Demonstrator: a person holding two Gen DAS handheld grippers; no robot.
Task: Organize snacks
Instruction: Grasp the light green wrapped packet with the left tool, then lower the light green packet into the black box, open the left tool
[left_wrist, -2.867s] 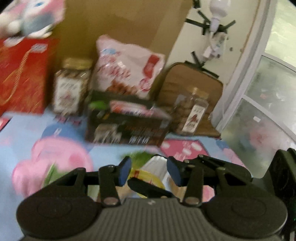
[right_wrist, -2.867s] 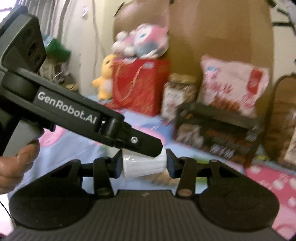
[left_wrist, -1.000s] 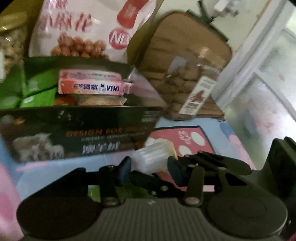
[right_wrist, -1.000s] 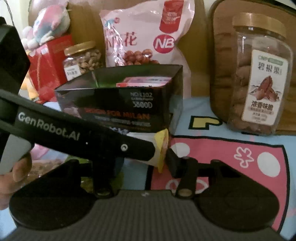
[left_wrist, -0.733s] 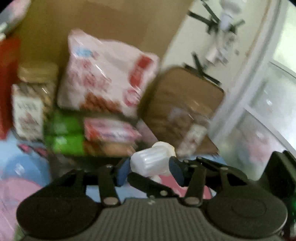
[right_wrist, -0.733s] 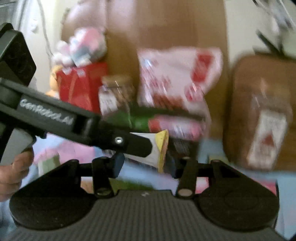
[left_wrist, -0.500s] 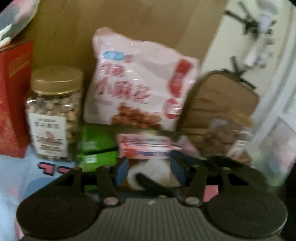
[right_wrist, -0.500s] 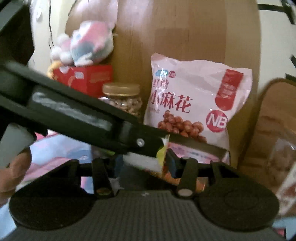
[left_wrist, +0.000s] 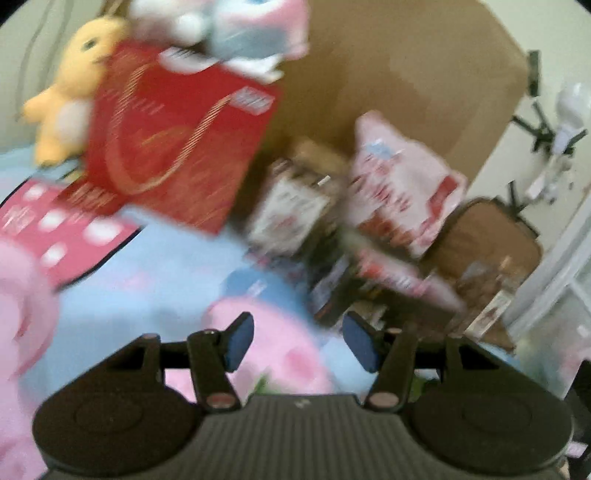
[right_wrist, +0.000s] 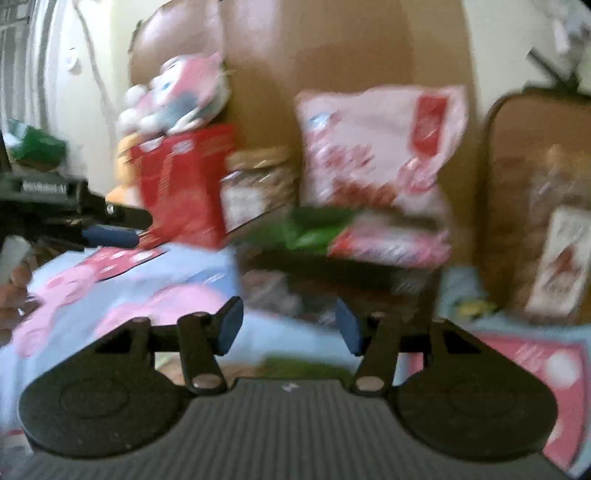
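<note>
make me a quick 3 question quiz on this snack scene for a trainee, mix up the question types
1. True or false: the left gripper is clamped on a white cup.
2. Multiple choice: what sits on top of the red box? A) a glass jar B) a plush toy C) a green packet
3. Fill in: the pink snack bag leans against a sheet of brown ____.

Key
1. False: its jaws stand apart with nothing between them, as do those of the right gripper.
2. B: the plush toy.
3. Cardboard.
</note>
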